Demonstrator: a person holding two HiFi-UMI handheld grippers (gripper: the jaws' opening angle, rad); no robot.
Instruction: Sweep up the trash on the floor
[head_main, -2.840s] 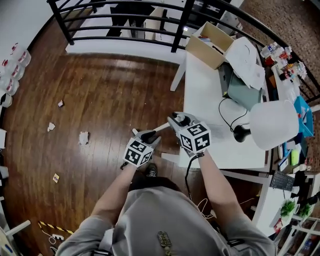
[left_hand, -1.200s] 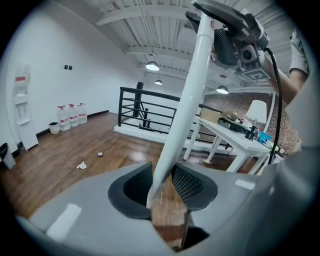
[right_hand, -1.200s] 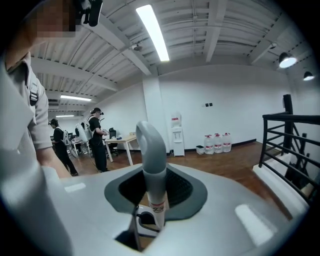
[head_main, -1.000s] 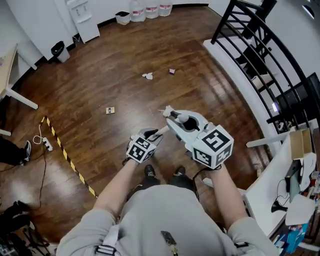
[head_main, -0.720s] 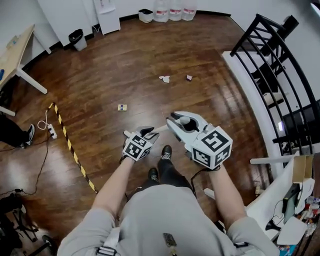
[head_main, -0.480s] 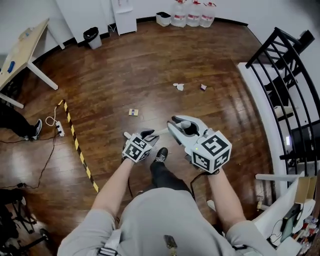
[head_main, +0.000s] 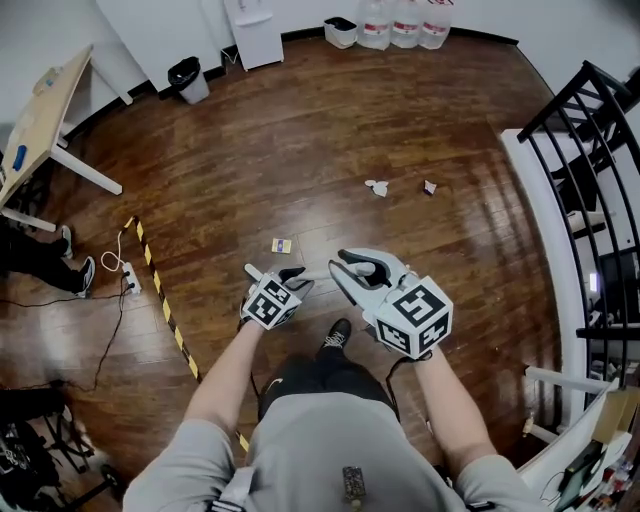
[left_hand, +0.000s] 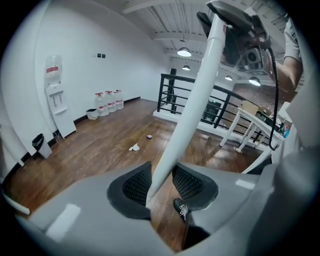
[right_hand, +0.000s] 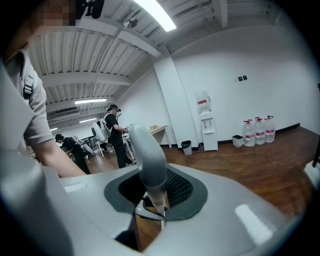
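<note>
Both grippers hold one long-handled sweeping tool in front of me. My left gripper (head_main: 285, 276) (left_hand: 161, 182) is shut on its white pole (left_hand: 200, 95) (head_main: 315, 272), which rises toward the right gripper. My right gripper (head_main: 360, 270) (right_hand: 155, 187) is shut on the grey handle end (right_hand: 147, 160). The head of the tool is hidden. Trash lies on the wooden floor ahead: a crumpled white paper (head_main: 377, 187) (left_hand: 134, 147), a small scrap (head_main: 430, 187) (left_hand: 149, 136) and a small card (head_main: 282, 245).
A black railing (head_main: 590, 150) borders the floor at the right. Black-and-yellow tape (head_main: 165, 310) and a power strip (head_main: 128, 282) lie at the left, by a desk (head_main: 40, 110). A bin (head_main: 188, 78), water bottles (head_main: 405, 30) and a dispenser (left_hand: 54, 95) stand along the far wall.
I have turned away from the white table and walked on; the trash and the railing now sit further right. Both grippers keep their hold on the tool.
</note>
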